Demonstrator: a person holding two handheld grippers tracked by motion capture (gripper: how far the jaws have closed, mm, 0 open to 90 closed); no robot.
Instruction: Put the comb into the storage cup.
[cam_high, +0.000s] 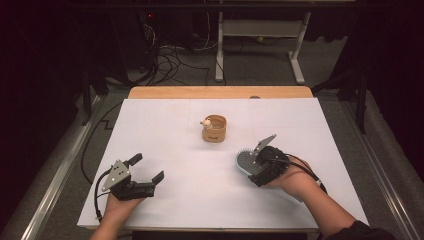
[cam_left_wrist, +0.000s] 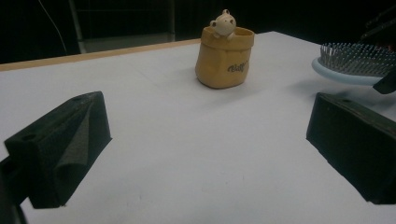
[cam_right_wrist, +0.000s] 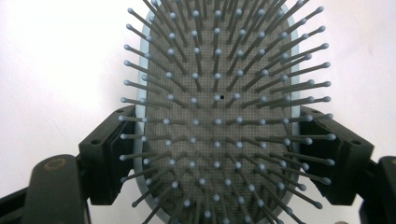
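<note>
Around me: a white table (cam_high: 165, 200) with a wooden edge at its far side; a small tan sack-shaped pot (cam_high: 214, 129) with a little bear figure (cam_high: 205, 123) on its rim stands near the middle, well apart from both my grippers.
In the way: nothing lies between my left gripper (cam_high: 148, 170) and the pot; the table between them is bare.
Hairbrush place: the paddle hairbrush (cam_high: 245, 162) is at the right of the table, inside my right gripper (cam_right_wrist: 219, 154).
Hairbrush direction: bristles face up; its long axis runs from my right hand (cam_high: 292, 177) toward the far left, the rounded head pointing away from me.
Hairbrush look: pale blue rim, grey cushion, ball-tipped pins.
Right fingers: my right fingers (cam_right_wrist: 107, 154) are closed against the two long edges of the brush head, gripping it.
Left fingers: my left fingers (cam_left_wrist: 65, 149) are spread wide, holding nothing, low over the table.
Left hand: at the near left of the table.
</note>
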